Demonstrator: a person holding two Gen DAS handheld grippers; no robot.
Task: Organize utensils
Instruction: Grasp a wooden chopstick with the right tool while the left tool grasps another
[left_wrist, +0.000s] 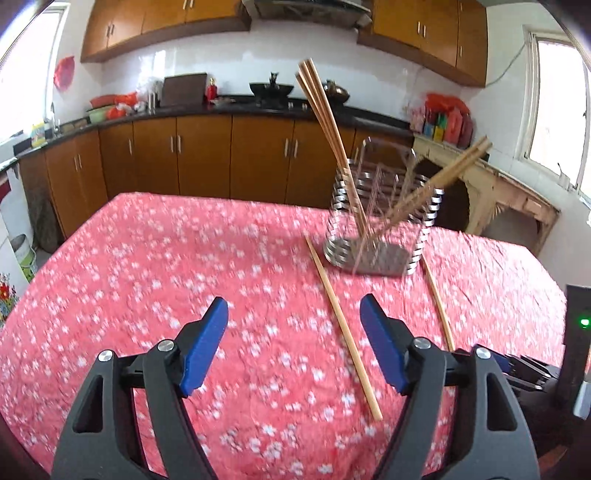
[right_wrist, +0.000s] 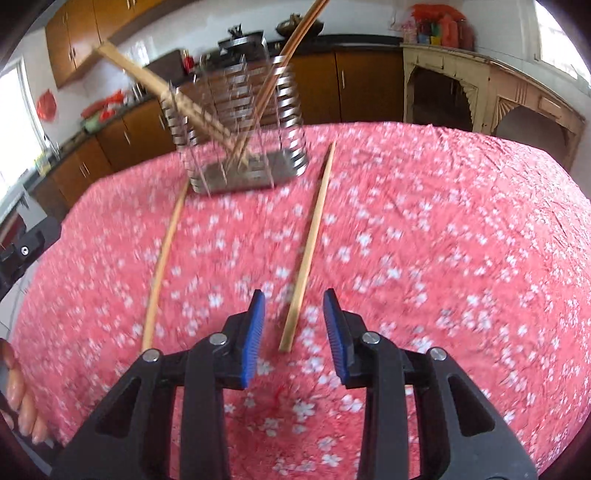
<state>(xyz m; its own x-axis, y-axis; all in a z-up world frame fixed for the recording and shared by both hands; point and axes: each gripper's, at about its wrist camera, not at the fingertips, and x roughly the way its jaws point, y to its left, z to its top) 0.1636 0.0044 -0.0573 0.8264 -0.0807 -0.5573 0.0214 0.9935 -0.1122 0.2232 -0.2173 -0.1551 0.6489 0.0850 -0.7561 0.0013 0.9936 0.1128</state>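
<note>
A wire-and-steel utensil holder (left_wrist: 380, 218) stands on the table with several wooden chopsticks (left_wrist: 325, 122) leaning in it; it also shows in the right wrist view (right_wrist: 240, 125). Two loose chopsticks lie on the cloth: one (left_wrist: 343, 328) just inside my left gripper's right finger, one (left_wrist: 437, 302) further right. In the right wrist view the right one (right_wrist: 308, 247) ends between my open jaws and the left one (right_wrist: 164, 258) lies to the left. My left gripper (left_wrist: 293, 314) is open and empty. My right gripper (right_wrist: 293, 306) is open above the chopstick's near end.
The table (left_wrist: 147, 277) carries a red flowered cloth. Kitchen cabinets and a counter (left_wrist: 184, 147) run behind it. A cream wooden sideboard (right_wrist: 491, 92) stands at the far right. The other gripper's body (left_wrist: 532, 369) sits at the right edge of the left wrist view.
</note>
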